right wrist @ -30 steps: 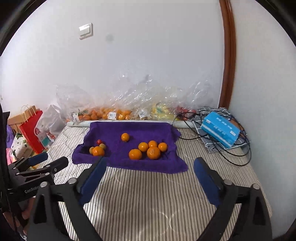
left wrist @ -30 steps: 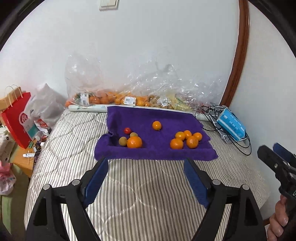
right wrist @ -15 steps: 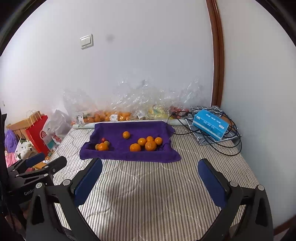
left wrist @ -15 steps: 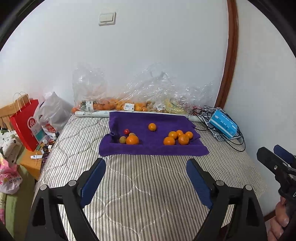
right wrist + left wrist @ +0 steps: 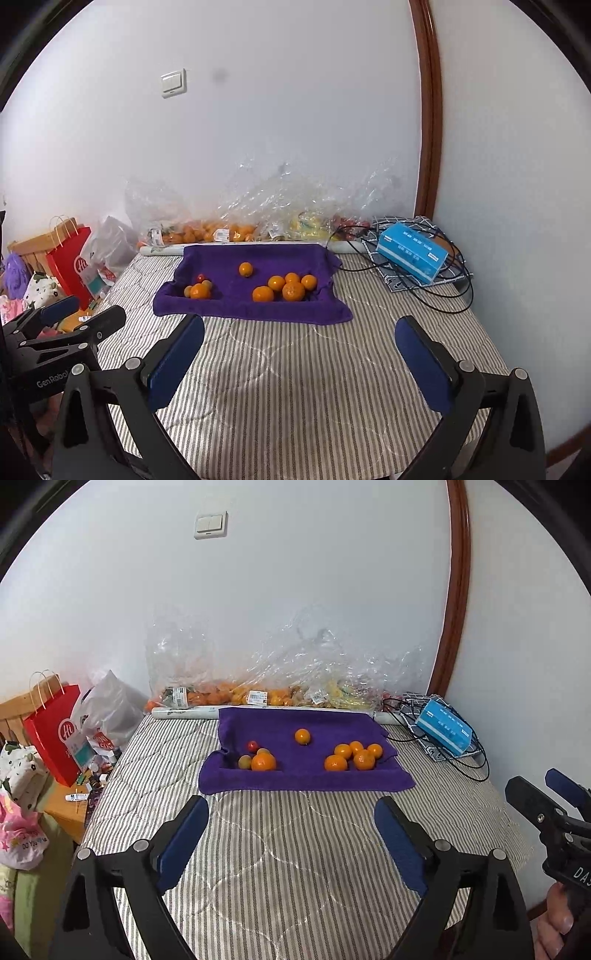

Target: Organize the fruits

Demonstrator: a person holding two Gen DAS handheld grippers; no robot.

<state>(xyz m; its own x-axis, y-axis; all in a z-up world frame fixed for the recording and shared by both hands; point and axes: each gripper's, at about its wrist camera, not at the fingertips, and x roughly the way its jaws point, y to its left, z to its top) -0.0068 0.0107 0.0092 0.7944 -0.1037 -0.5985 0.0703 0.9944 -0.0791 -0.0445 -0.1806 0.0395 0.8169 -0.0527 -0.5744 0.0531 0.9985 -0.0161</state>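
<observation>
Striped quilting covers the bed (image 5: pixel 295 856) that fills my view, pushed up against a pale wall. On it lies the purple towel (image 5: pixel 295 775), and that is where the fruit sits. At its right end I see a cluster of oranges (image 5: pixel 352 756) touching one another. One single orange (image 5: pixel 302 736) lies apart, nearer the towel's far edge. At the left end a bigger orange (image 5: pixel 263 762) rests against two small greenish fruits, with a small red fruit (image 5: pixel 252 745) just behind them.

My left hand-held gripper (image 5: pixel 291 827) hangs over the bare quilt in front of the towel; its jaws have just been opening and now stand wide with nothing between them. My right hand-held gripper (image 5: pixel 299 345) is likewise spread wide and empty, also short of the towel.

Behind the towel, bags of clear plastic (image 5: pixel 295 672) holding more fruit lean on the wall. To the right, a blue box (image 5: pixel 445 731) sits among black cables (image 5: pixel 469 766). Off the bed's left side stand a red paper bag (image 5: pixel 55 734) and a grey plastic bag (image 5: pixel 107 712).
</observation>
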